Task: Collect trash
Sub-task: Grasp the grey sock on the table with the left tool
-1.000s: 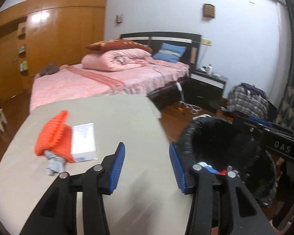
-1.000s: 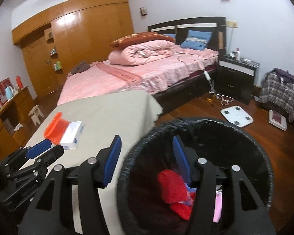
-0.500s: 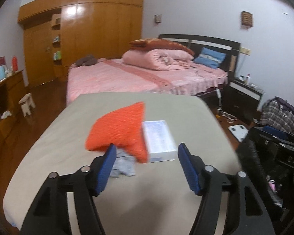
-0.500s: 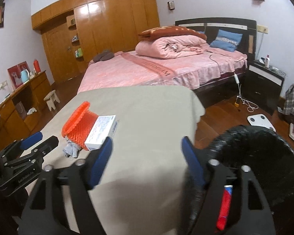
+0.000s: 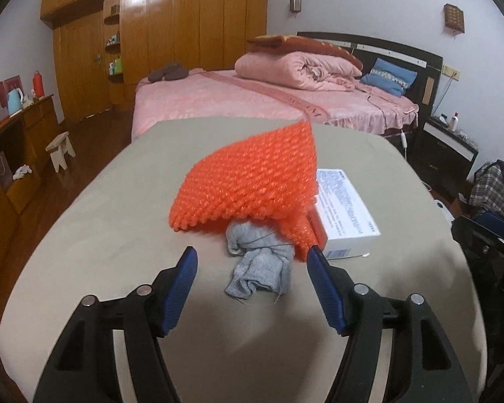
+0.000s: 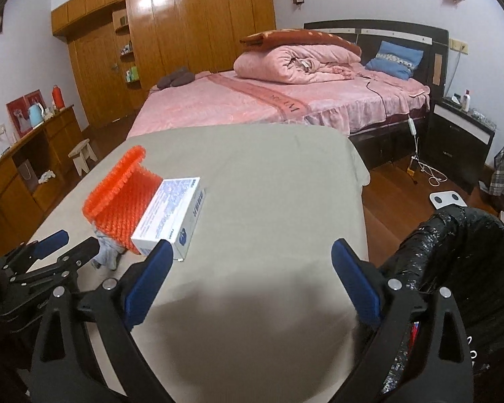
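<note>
An orange bubble-wrap sheet (image 5: pixel 252 181) lies on the beige table (image 5: pixel 117 235), draped over a crumpled grey cloth (image 5: pixel 260 265) and leaning on a white and blue box (image 5: pixel 346 211). My left gripper (image 5: pixel 252 265) is open, its blue fingers on either side of the grey cloth, just short of it. My right gripper (image 6: pixel 250 265) is open and empty over the table's near part, right of the box (image 6: pixel 171 215) and the wrap (image 6: pixel 121 198). The left gripper (image 6: pixel 67 245) shows at its lower left. A black-lined trash bin (image 6: pixel 453 268) stands at the right.
A pink bed (image 6: pixel 285 100) with a folded quilt stands behind the table. A wooden wardrobe (image 5: pixel 171 33) fills the back wall, a sideboard (image 5: pixel 13 154) and small stool (image 5: pixel 60 147) stand left. A black nightstand (image 6: pixel 460 141), a scale and cables lie on the floor right.
Both grippers swung left, away from the bin and toward the table. The left gripper came up close to the grey cloth and orange wrap. Both jaws opened wider.
</note>
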`<state>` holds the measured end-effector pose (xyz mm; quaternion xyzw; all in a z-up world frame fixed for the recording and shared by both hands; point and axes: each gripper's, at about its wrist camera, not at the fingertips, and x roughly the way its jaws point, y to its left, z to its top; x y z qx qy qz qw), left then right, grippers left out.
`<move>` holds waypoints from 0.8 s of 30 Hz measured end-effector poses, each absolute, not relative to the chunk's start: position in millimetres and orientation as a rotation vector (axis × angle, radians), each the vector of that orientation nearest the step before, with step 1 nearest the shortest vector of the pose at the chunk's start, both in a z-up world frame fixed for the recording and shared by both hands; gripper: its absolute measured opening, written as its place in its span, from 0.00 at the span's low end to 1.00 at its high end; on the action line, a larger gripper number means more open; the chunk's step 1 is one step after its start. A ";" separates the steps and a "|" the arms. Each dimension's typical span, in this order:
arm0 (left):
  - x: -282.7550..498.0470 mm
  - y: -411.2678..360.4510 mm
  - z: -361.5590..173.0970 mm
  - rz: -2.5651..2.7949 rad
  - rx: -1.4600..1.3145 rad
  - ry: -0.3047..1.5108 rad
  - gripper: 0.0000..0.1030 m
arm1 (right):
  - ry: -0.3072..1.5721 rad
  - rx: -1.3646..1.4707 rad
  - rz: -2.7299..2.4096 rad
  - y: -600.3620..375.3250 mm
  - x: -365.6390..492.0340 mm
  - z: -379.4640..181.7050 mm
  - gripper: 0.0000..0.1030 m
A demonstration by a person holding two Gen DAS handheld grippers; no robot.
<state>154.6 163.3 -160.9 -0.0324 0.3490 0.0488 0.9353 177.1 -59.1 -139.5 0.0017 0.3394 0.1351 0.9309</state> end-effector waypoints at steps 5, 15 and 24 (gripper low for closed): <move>164.8 164.2 -172.1 0.076 -0.090 0.764 0.53 | 0.705 0.007 0.279 -57.9 179.7 -144.8 0.90; 148.3 173.5 -160.3 0.044 -0.126 0.720 0.11 | 0.698 0.009 0.301 -49.9 182.3 -142.5 0.90; 141.0 186.7 -155.4 0.073 -0.128 0.723 0.10 | 0.749 0.007 0.341 -20.5 195.8 -156.7 0.90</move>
